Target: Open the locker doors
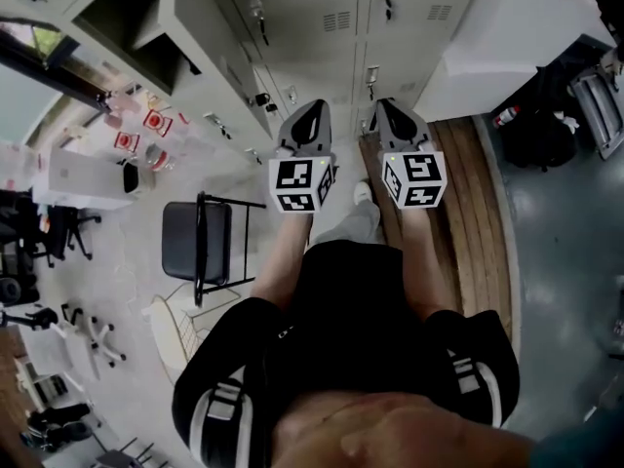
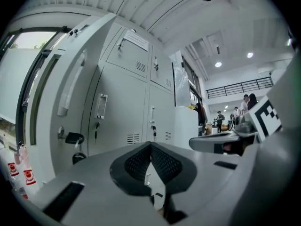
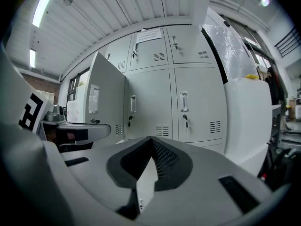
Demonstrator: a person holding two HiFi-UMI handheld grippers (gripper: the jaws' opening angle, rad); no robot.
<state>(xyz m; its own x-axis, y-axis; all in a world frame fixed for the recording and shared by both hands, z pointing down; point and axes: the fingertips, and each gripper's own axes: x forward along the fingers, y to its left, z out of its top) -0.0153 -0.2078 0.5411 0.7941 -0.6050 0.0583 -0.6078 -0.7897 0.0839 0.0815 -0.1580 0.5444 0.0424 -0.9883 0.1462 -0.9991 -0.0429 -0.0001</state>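
Left gripper (image 2: 151, 145): jaws fully together, nothing between them. Right gripper (image 3: 151, 139): same, pinched closed and empty. Both sit side by side, aimed roughly level at the lockers (image 1: 331, 27), well apart from them. Ahead of the right one is a closed door (image 3: 200, 121) with an upright handle (image 3: 184, 101) and a key (image 3: 186, 119) beneath; an open door (image 3: 107, 102) stands to its left. Judgement: thin painted sheet steel, light, stiff, slick on the face, should swing freely once unlatched. Best hold is the handle by the latch edge, hooked or pinched, not the flat panel.
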